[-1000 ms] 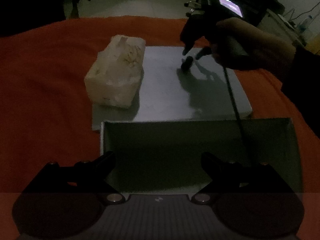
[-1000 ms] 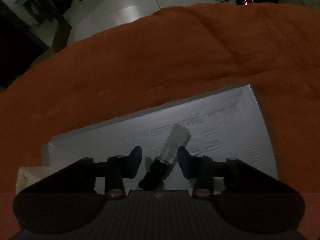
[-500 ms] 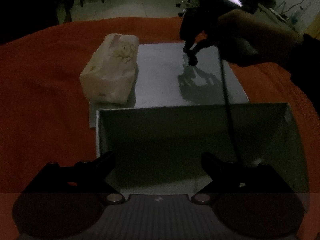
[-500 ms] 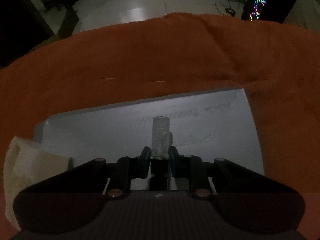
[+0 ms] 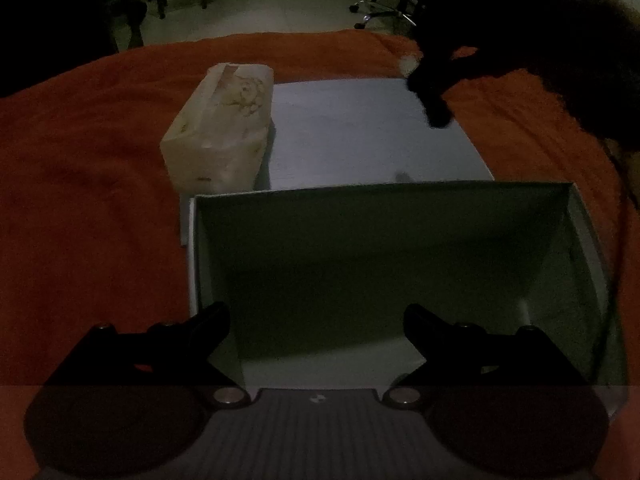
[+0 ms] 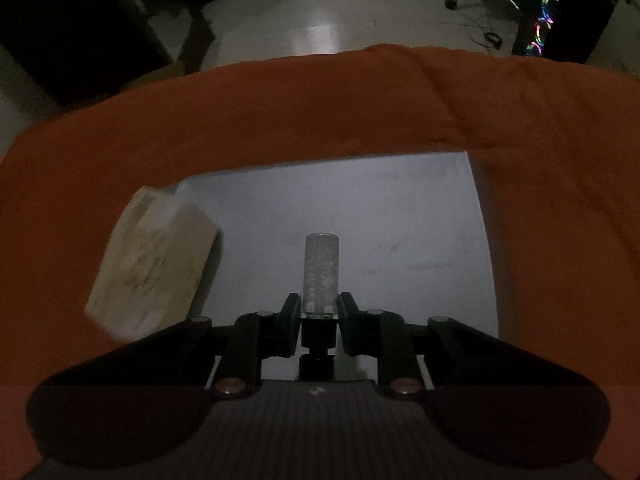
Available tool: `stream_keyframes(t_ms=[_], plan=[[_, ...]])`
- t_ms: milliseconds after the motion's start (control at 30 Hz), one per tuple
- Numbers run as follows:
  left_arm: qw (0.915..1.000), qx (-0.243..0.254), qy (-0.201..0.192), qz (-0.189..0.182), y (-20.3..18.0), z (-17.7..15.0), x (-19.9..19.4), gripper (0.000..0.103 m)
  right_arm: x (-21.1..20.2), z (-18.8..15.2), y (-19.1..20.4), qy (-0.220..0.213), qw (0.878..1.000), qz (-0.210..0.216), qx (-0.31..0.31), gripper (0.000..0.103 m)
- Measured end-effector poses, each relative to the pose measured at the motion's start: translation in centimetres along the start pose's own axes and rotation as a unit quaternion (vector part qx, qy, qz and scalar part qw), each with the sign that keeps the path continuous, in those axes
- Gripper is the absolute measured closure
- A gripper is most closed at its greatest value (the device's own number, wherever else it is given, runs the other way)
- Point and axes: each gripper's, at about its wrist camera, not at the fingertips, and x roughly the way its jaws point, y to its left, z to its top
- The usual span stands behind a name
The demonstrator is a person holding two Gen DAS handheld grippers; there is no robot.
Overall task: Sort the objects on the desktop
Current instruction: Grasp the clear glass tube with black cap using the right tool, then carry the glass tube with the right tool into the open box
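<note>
Orange cloth (image 6: 280, 112) everywhere, and your right gripper (image 6: 319, 322) is clamped on that little clear vial (image 6: 320, 276), lifted above the white board (image 6: 420, 240). Your left gripper (image 5: 316, 320) hangs wide apart over the open box (image 5: 360, 248), tissue pack (image 5: 224, 132) beside the board.

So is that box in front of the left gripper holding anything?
No, the box shows only bare inner walls and floor beyond the open left gripper.

The room was dim. A pale floor (image 6: 320, 36) reflected light. Office chairs (image 5: 384, 8) and dark furniture (image 6: 72, 20) stood behind.
</note>
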Motion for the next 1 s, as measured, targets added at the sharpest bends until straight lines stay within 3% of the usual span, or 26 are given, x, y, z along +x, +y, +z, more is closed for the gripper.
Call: stream_keyframes(t_ms=[133, 367, 533, 767, 900, 1000], plan=[[1.0, 0.002, -0.002, -0.007, 0.1, -0.6, -0.3, 0.009, -2.8, -2.2, 0.8, -0.008, 1.0, 0.008, -0.023, 0.081], [0.9985, -0.043, -0.01, -0.032, 1.0, -1.7, -1.6, 0.009, -9.4, -5.9, 2.2, -0.037, 0.997, 0.034, -0.054, 0.081], [0.9981, -0.048, -0.008, -0.038, 0.7, -3.2, -2.6, 0.008, -13.0, -10.7, 2.4, -0.026, 0.995, 0.056, -0.076, 0.081], [0.9987, -0.025, 0.0, -0.045, -1.2, -5.7, -3.1, 0.008, -8.9, -18.1, -1.7, 0.046, 0.996, 0.073, -0.012, 0.081], [0.9986, -0.018, -0.005, -0.049, -2.3, -6.6, -3.3, 0.004, -5.8, -21.1, -4.0, 0.082, 0.994, 0.062, 0.022, 0.081], [0.9988, -0.018, 0.021, -0.041, -2.8, -6.9, -2.3, 0.001, -4.4, -22.5, -4.7, 0.094, 0.994, 0.045, 0.018, 0.081]])
